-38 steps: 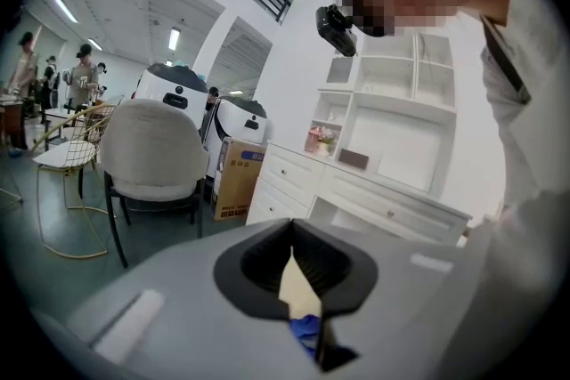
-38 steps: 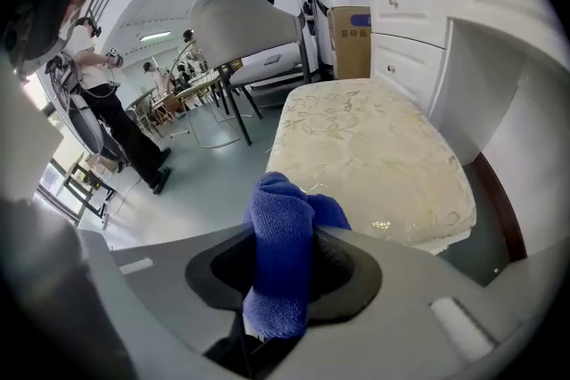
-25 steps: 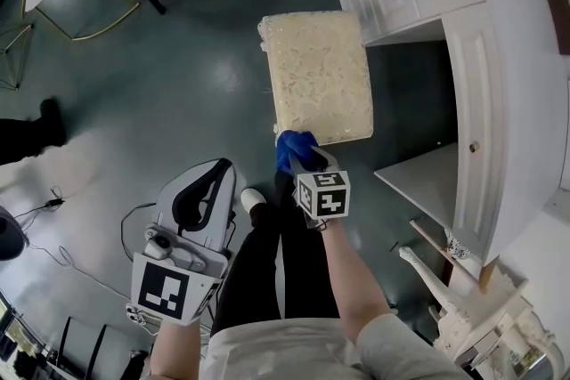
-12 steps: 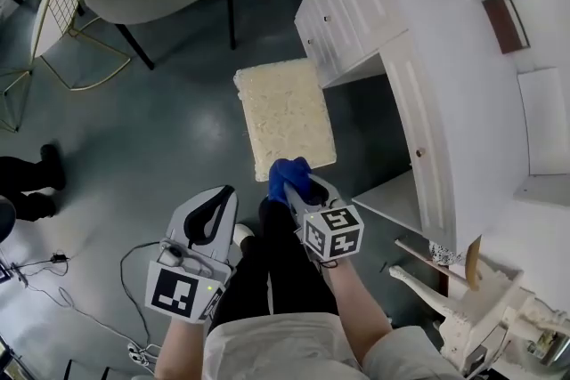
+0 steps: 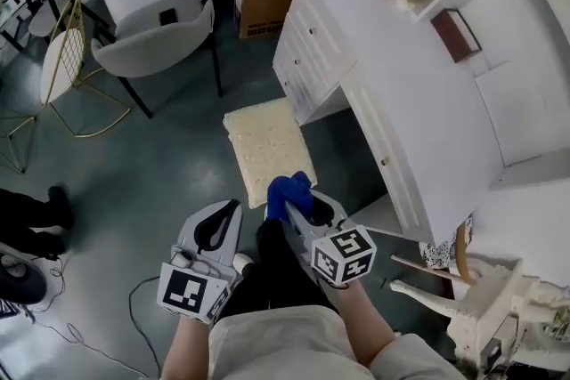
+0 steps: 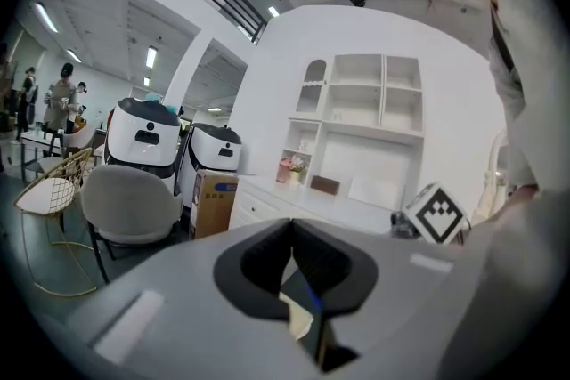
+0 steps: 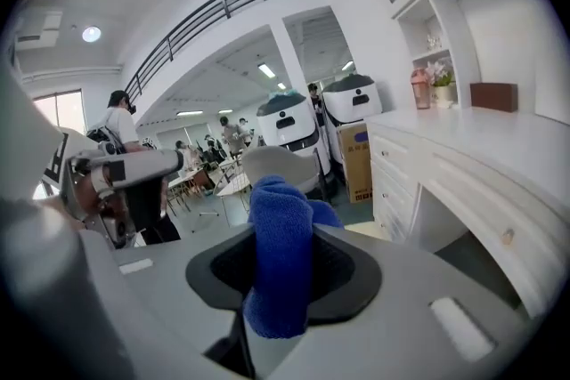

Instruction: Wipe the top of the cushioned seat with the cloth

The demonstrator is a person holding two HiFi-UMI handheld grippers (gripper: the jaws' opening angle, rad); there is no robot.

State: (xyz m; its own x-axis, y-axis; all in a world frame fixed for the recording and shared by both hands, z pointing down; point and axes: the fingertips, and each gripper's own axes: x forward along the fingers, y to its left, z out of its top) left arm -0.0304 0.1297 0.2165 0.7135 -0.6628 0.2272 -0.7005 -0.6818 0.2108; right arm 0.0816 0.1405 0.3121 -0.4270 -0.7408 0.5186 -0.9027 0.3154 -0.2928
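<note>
Pinches a blue cloth [image 7: 280, 254] between the jaws of the right gripper [image 5: 294, 202], the bunched end sticking out past the tips and, from the head view, overlapping the near edge of the cream cushioned seat [image 5: 260, 147], with contact impossible to tell. Holds the left gripper [image 5: 223, 218] nearer and to the left, jaws pressed together on nothing. Places the seat on the grey floor [image 5: 160, 165] just left of a white desk [image 5: 419, 84], with a grey chair [image 5: 156, 44] farther off to the left.
</note>
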